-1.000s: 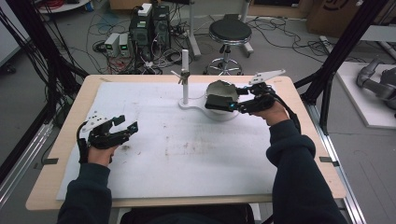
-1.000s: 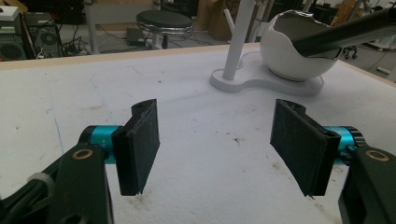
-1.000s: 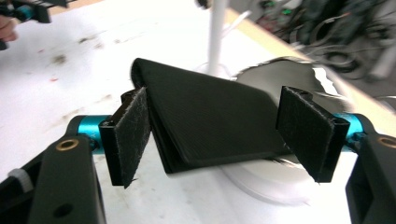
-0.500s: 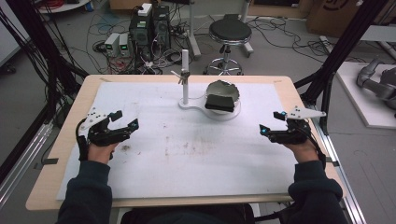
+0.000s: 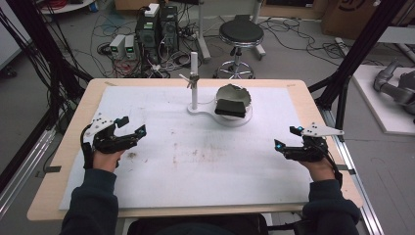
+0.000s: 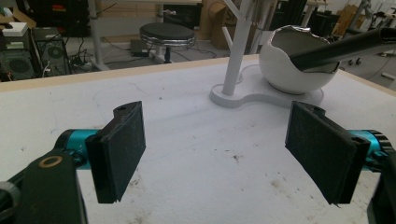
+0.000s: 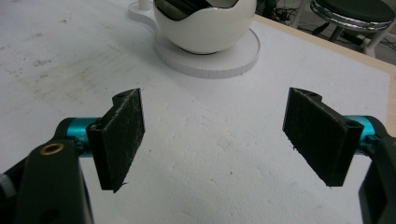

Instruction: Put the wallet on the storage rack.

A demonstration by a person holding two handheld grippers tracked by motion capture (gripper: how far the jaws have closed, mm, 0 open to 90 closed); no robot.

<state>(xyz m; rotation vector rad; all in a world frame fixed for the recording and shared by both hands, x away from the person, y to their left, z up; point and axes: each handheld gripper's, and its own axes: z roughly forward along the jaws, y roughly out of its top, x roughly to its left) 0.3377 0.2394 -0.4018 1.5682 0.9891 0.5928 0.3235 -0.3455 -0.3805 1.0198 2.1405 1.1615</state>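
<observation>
White mat, my left gripper spread, empty, resting at left; dark block sits tilted in the bowl mid-back; my right gripper spread, empty at right. Risk: block could slide out if bowl gets bumped

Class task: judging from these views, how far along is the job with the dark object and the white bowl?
Done: the dark object rests in the white bowl on its stand. In hand: nothing; left tool and right tool are open, apart from it. Left: apparently nothing visible.
</observation>
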